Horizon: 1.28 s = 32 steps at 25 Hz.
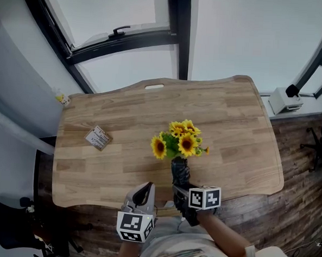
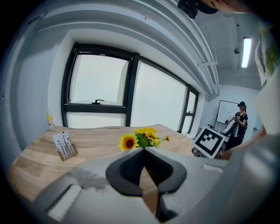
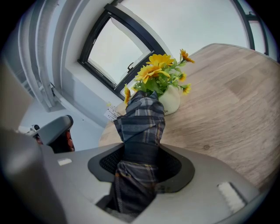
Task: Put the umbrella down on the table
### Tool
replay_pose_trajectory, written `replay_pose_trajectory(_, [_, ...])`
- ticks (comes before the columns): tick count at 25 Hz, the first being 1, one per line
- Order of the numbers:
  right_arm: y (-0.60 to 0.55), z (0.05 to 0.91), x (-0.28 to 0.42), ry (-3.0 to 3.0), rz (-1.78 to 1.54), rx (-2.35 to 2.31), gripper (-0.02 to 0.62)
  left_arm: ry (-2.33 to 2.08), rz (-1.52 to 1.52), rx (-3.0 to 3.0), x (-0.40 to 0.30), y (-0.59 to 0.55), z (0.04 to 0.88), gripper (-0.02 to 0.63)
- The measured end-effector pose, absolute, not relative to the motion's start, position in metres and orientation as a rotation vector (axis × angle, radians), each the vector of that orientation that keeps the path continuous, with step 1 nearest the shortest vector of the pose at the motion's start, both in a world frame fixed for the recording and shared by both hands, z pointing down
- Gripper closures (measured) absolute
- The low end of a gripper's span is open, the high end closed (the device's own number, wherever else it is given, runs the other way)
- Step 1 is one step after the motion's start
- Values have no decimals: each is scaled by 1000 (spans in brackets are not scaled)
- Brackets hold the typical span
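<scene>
- Pinching the umbrella (image 3: 142, 120) in right gripper (image 3: 142, 164) fingers, its length jutting ahead, for lowering onto the table (image 3: 227, 113)
- Pressing left gripper (image 2: 143, 151) fingers together on nothing, seemingly spare

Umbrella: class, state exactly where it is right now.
In the head view the folded plaid umbrella sits clamped in the right gripper over the near edge of the table, its tip just short of the sunflowers.
</scene>
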State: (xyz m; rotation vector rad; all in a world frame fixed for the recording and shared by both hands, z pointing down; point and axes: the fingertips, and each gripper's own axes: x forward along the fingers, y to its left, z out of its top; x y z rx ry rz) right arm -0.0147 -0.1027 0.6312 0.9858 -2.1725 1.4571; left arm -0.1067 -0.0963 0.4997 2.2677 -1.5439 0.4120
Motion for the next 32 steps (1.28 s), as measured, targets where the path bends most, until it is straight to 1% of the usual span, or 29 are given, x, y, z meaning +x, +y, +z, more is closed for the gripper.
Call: replay_pose_trajectory(32, [-115,675,-15,-2050,1506,987,382,-1487,444,2257,-106,-118,515,601])
